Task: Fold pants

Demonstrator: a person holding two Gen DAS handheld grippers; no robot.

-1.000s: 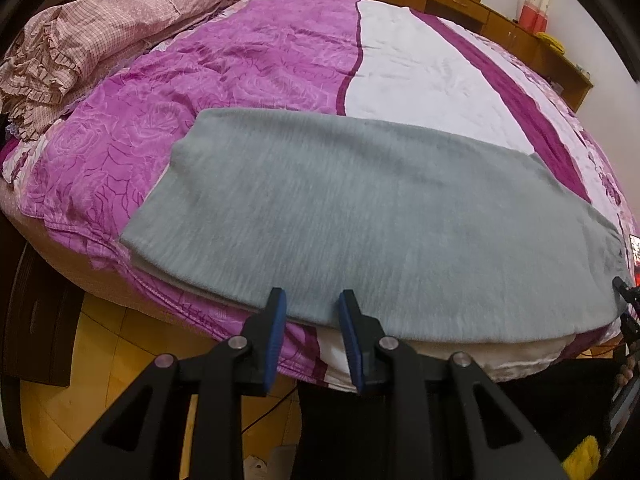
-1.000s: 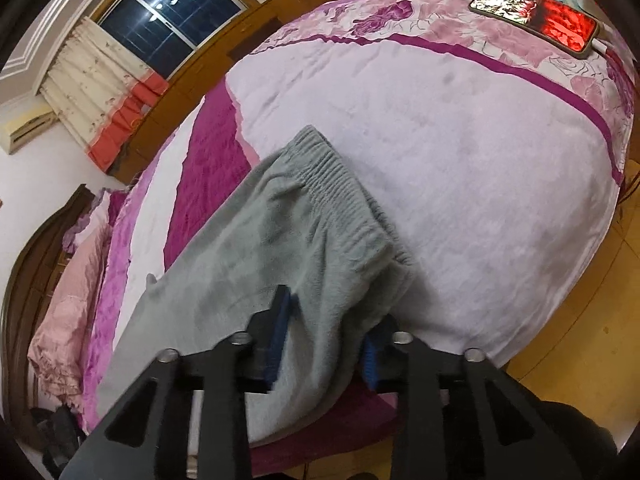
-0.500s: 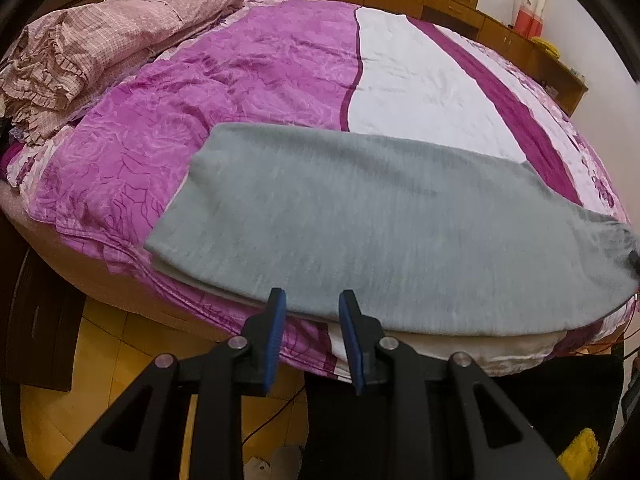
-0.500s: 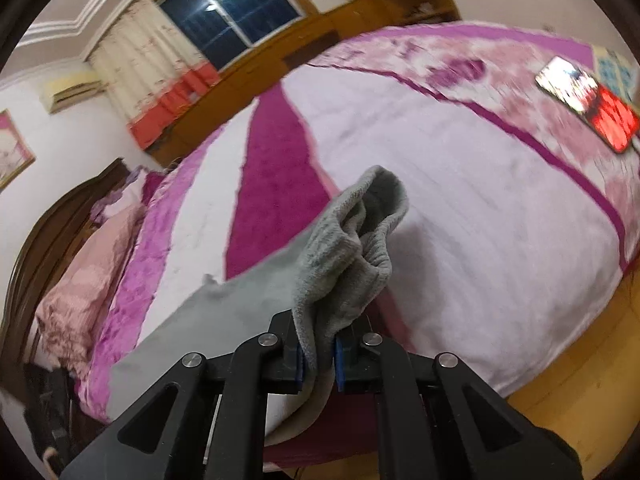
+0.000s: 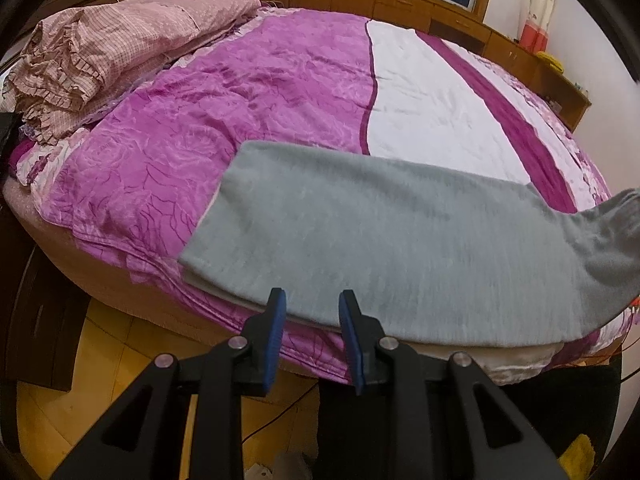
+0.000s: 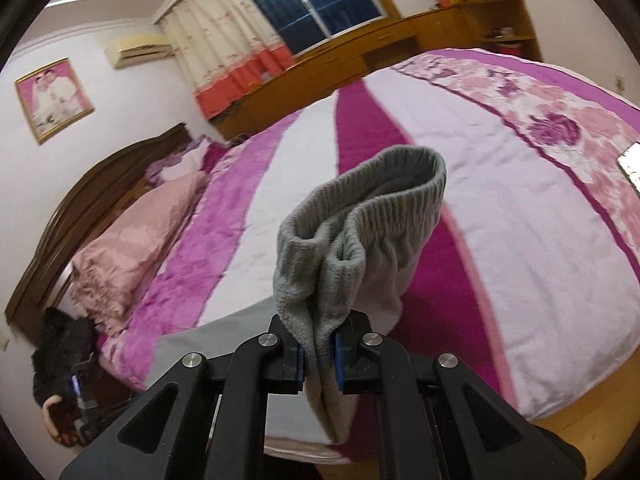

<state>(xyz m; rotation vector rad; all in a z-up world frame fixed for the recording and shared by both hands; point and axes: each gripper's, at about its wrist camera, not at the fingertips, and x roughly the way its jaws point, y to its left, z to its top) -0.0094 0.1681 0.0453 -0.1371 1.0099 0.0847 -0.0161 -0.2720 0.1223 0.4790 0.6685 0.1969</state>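
Grey fleece pants (image 5: 380,248) lie lengthwise along the near edge of the bed, legs folded one on the other, cuffs at the left. My left gripper (image 5: 311,300) is open and empty, hovering just off the pants' near edge. My right gripper (image 6: 319,354) is shut on the pants' waist end (image 6: 360,232) and holds it lifted off the bed, the elastic waistband bunched and standing up above the jaws. In the left wrist view the lifted waist end (image 5: 612,240) rises at the far right.
The bed (image 5: 280,92) has a purple, white and magenta cover. A pink checked quilt (image 5: 120,48) is piled at its head. A phone (image 6: 630,164) lies on the bed's right side. Wooden cabinets (image 6: 360,64) line the wall; wooden floor (image 5: 60,400) lies below.
My right gripper closed on the waist end and has lifted it up off the bed. The left gripper stayed open and drifted slightly right along the pants' edge.
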